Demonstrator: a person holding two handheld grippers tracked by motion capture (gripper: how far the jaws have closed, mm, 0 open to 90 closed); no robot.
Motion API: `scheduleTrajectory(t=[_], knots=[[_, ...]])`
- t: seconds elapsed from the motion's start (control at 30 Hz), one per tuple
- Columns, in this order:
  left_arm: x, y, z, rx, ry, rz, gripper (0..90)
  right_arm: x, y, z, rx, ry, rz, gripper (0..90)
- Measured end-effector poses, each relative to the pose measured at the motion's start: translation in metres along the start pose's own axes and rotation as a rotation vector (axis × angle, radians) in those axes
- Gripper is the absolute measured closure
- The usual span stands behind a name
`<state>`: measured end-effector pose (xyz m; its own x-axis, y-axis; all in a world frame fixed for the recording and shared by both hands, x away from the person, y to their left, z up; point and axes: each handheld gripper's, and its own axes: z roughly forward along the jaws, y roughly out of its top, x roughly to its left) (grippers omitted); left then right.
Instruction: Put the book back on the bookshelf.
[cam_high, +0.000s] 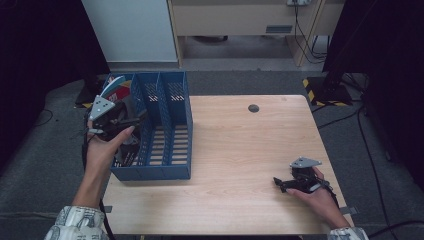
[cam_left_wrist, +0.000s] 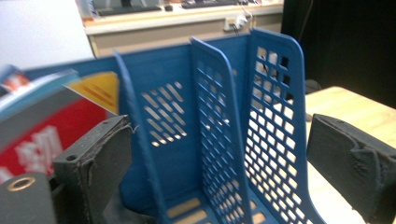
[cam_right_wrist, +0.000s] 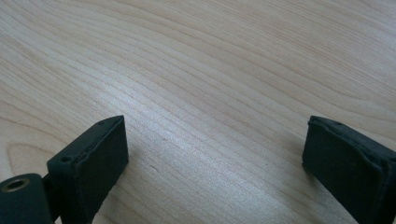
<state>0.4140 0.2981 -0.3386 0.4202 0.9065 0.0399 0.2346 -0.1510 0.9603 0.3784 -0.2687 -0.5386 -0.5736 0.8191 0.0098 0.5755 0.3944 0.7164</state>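
Books (cam_high: 116, 90) stand filed in the left compartment of the blue rack (cam_high: 165, 167); left tongs (cam_left_wrist: 219, 163) and right tongs (cam_right_wrist: 215, 163) stand wide open, holding nothing, two compartments remaining empty.

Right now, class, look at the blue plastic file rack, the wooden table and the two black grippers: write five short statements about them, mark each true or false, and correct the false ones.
1. The blue plastic file rack stands at the wooden table's left end. True.
2. Books sit in the rack's rightmost compartment. False: they are in the leftmost one.
3. The left gripper is clamped on a book. False: its jaws stand open, nothing between the pads.
4. The right gripper rests open on the table. True.
5. The right gripper touches the rack. False: it lies well apart.
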Motion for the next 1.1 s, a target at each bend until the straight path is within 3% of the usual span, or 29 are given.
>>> scheduleTrajectory(t=[0.27,0.8,1.1], knots=[[-0.018,-0.014,0.021,0.056,-0.059,-0.016,2.3,0.0,0.0,0.0,0.0,-0.001,-0.001,7.2],[-0.053,-0.038,0.052,0.13,-0.13,-0.01,2.5,0.0,0.0,0.0,0.003,0.004,-0.002,6.2],[-0.088,-0.042,0.062,0.145,-0.205,0.006,2.6,0.0,0.0,0.0,0.002,0.002,-0.002,6.1]])
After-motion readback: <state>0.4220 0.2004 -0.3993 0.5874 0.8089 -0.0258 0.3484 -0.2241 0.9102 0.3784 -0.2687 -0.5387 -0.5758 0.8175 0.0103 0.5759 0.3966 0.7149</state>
